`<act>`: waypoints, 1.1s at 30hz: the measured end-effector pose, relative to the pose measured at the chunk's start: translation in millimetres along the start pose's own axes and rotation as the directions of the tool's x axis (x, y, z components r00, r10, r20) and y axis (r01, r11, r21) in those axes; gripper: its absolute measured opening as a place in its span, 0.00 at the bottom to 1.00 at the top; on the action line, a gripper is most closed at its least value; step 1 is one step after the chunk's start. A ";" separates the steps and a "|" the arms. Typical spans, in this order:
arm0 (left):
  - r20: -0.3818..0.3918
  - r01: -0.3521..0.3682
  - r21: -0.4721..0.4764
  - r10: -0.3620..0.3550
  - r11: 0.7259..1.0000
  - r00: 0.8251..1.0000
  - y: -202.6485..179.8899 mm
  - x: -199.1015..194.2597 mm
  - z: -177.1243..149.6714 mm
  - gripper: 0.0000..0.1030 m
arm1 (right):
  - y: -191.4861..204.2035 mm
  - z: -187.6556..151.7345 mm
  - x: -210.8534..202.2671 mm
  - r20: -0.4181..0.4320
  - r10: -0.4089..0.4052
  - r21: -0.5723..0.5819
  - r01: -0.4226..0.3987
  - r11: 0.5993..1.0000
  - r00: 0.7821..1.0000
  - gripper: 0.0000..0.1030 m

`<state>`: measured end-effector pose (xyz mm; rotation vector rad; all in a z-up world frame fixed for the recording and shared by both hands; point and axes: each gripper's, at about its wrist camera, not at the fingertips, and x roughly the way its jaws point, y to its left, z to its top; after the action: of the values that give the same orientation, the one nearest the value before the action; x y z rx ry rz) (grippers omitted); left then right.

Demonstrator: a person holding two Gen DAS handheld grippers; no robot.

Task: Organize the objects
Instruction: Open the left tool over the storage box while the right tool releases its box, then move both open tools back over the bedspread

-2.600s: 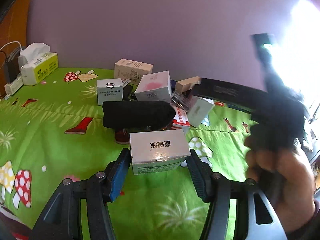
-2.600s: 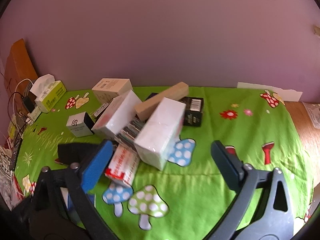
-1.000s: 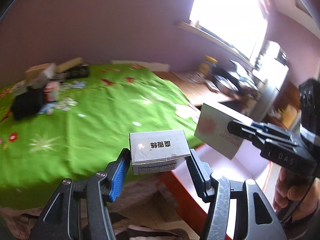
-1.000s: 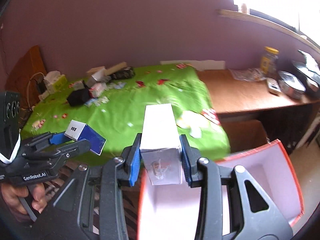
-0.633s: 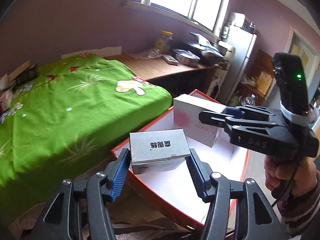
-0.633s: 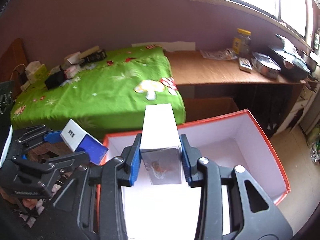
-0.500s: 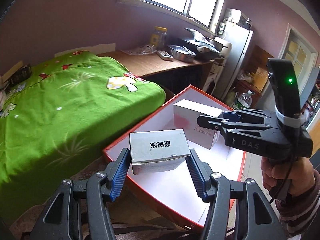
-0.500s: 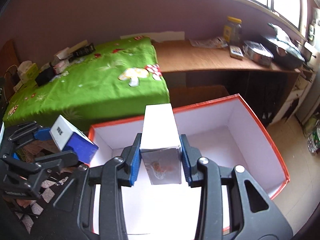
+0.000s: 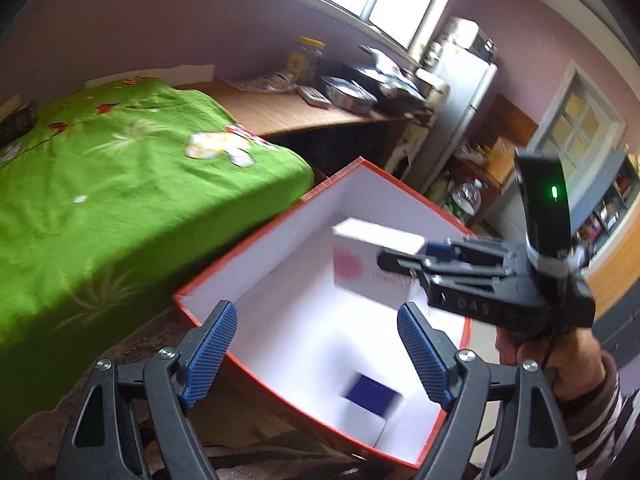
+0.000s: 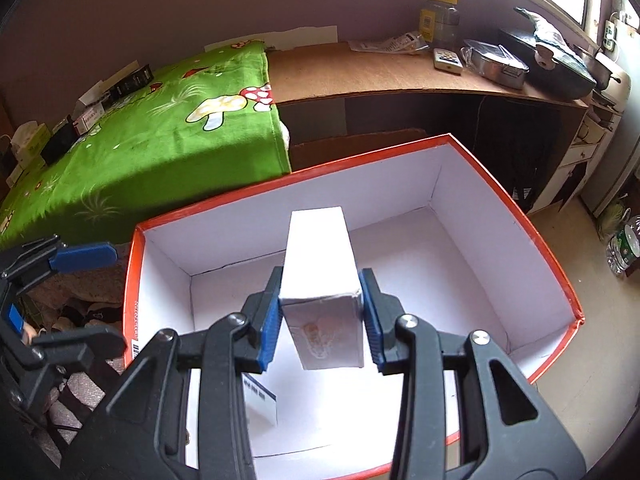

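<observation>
A red box with a white inside [image 9: 280,232] [image 10: 520,216] stands open on the floor beside the bed. My left gripper [image 9: 320,352] is open and empty above its near edge. A small white and blue box [image 9: 370,396] lies on the box floor below it; it also shows in the right wrist view [image 10: 260,404]. My right gripper [image 10: 320,316] is shut on a tall white box with a pink mark [image 10: 320,264] and holds it over the red box. That white box shows in the left wrist view [image 9: 360,256].
A bed with a green mushroom cover [image 10: 160,140] lies to the left, with several small boxes [image 10: 92,108] at its far end. A wooden counter [image 10: 380,72] holds a jar, a remote and pans. Clothes lie on the floor by the red box.
My left gripper has opened and let go of its small white and blue box, which now lies inside the red box. My right gripper has moved lower over the red box, still holding the white box.
</observation>
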<state>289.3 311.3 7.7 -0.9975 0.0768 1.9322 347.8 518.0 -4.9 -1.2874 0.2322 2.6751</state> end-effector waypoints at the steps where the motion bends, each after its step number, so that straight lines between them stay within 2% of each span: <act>1: 0.028 -0.018 -0.021 0.019 1.000 0.999 7.2 -6.9 1.9 0.81 | 1.8 -0.3 -0.4 0.002 0.010 0.001 -0.010 1.000 1.000 0.40; 2: 0.057 -0.038 -0.037 0.040 0.999 0.998 13.6 -14.6 3.6 0.81 | 3.7 0.1 -1.3 0.008 0.017 -0.001 -0.017 1.000 1.000 0.41; 4: 0.114 -0.091 -0.064 0.098 0.994 0.989 25.5 -31.3 7.3 0.81 | 6.0 3.7 -5.6 0.039 0.016 0.003 -0.016 1.000 0.999 0.54; 6: 0.187 -0.152 -0.101 0.169 0.983 0.968 40.0 -52.7 10.4 0.81 | 10.6 9.1 -10.4 0.072 0.017 0.002 -0.018 1.000 0.997 0.62; 10: 0.337 -0.232 -0.195 0.287 0.953 0.897 71.2 -92.3 8.8 0.81 | 31.4 21.6 -17.8 0.134 0.049 -0.040 -0.044 0.998 0.990 0.71; 13: 0.404 -0.321 -0.194 0.373 0.927 0.835 81.7 -107.2 2.0 0.81 | 48.5 28.7 -18.2 0.163 0.083 -0.071 -0.072 0.995 0.983 0.75; 14: 0.404 -0.333 -0.187 0.381 0.924 0.832 84.3 -108.4 -0.2 0.81 | 53.4 30.4 -17.5 0.169 0.097 -0.082 -0.084 0.993 0.981 0.75; 19: 0.382 -0.310 -0.226 0.377 0.924 0.844 101.6 -113.3 -4.8 0.81 | 75.2 36.9 -19.1 0.208 0.163 -0.131 -0.137 0.982 0.964 0.75; 28: 0.366 -0.342 -0.286 0.432 0.895 0.824 126.2 -122.5 -13.7 0.81 | 109.1 43.0 -13.5 0.190 0.256 -0.196 -0.218 0.956 0.948 0.79; 33: 0.343 -0.382 -0.335 0.489 0.861 0.802 151.6 -133.4 -15.6 0.82 | 131.3 48.8 -8.4 0.179 0.307 -0.245 -0.260 0.934 0.935 0.81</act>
<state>216.1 124.7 36.6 -0.7370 -0.2065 2.6072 287.9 399.6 40.7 -1.0741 0.1058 3.1381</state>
